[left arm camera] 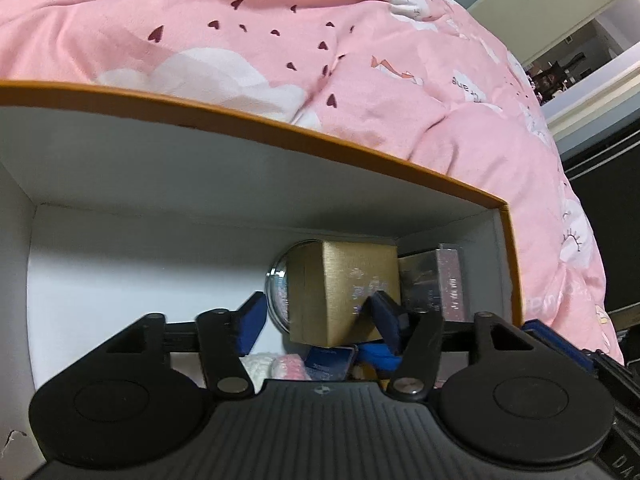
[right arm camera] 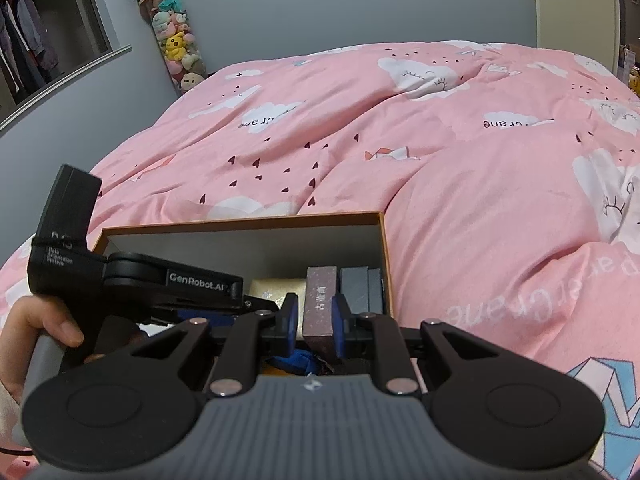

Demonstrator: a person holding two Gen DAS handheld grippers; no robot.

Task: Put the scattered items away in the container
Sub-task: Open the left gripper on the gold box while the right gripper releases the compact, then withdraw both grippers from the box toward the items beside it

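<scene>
The container is a white-lined box with an orange rim (left arm camera: pixel 280 128) (right arm camera: pixel 240 220), set on the bed. My left gripper (left arm camera: pixel 316 304) reaches into it, open, and a tilted gold box (left arm camera: pixel 344 280) lies between the fingers. The right pad overlaps the gold box, while the left pad (left arm camera: pixel 252 320) stands apart from it. My right gripper (right arm camera: pixel 315 310) is shut on an upright purple-brown glittery box (right arm camera: pixel 318 300) just inside the container's right end. The same box shows to the right of the gold one (left arm camera: pixel 452 280). A hand (right arm camera: pixel 40 328) holds the left gripper's body (right arm camera: pixel 192 280).
A round silver-rimmed object (left arm camera: pixel 278 288), a white and pink knitted piece (left arm camera: pixel 280 364), blue items (left arm camera: pixel 376 354) and dark grey boxes (right arm camera: pixel 356 284) lie in the container. The pink duvet (right arm camera: pixel 440 160) surrounds it. A tube of plush toys (right arm camera: pixel 176 40) stands at the far wall.
</scene>
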